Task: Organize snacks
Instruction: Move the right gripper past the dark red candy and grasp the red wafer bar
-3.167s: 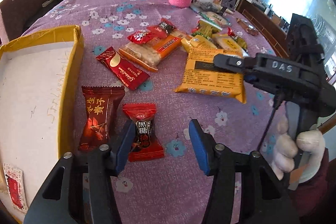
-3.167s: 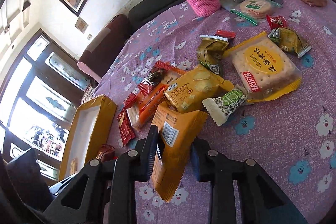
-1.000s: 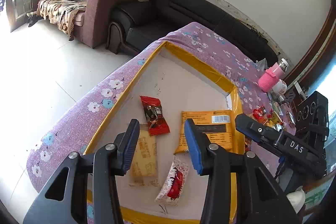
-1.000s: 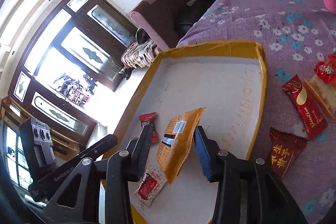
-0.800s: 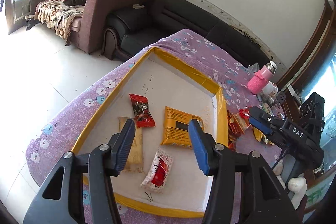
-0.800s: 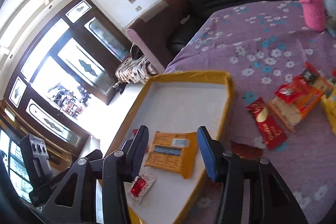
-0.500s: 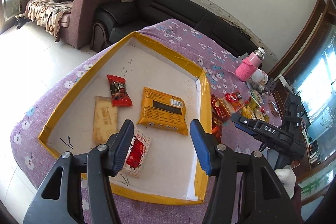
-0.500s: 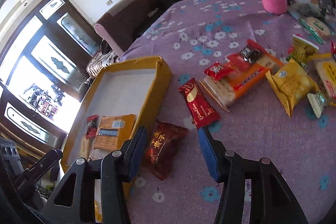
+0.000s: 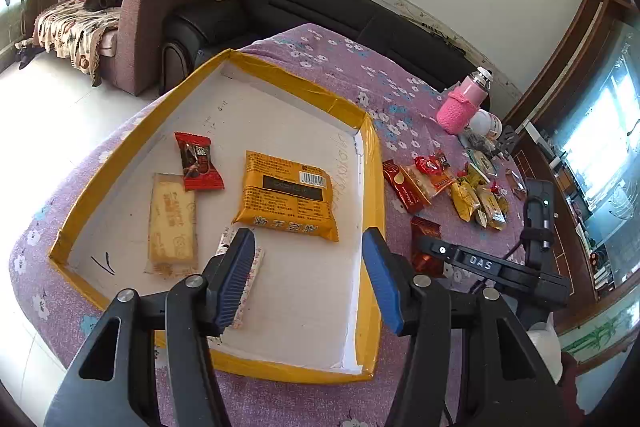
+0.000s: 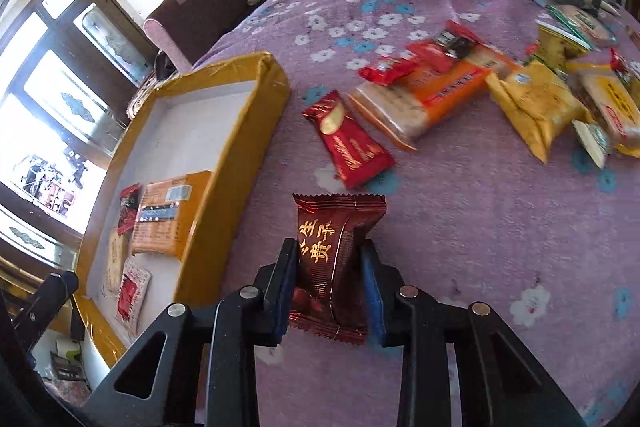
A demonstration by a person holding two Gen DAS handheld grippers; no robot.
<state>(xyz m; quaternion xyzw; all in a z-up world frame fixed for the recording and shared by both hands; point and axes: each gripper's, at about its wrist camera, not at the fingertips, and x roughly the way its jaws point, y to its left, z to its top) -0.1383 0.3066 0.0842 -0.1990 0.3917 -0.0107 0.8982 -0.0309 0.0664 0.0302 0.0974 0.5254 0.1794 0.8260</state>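
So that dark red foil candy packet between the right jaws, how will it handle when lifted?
The dark red candy packet looks small and probably light. Its crimped foil ends will likely flop, the bulging middle holding firmer. The glossy wrapper may slip in the right gripper, whose jaws flank the middle.

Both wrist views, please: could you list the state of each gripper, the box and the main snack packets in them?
Left gripper: open, empty, above the box.
Right gripper: around the dark red candy packet; contact unclear.
Yellow-rimmed box: open-topped, holding four snacks.
Orange packet: flat in the box.
Red candy: in the box, overlapping the biscuit bar.
Pink-sleeved bottle: upright, capped.
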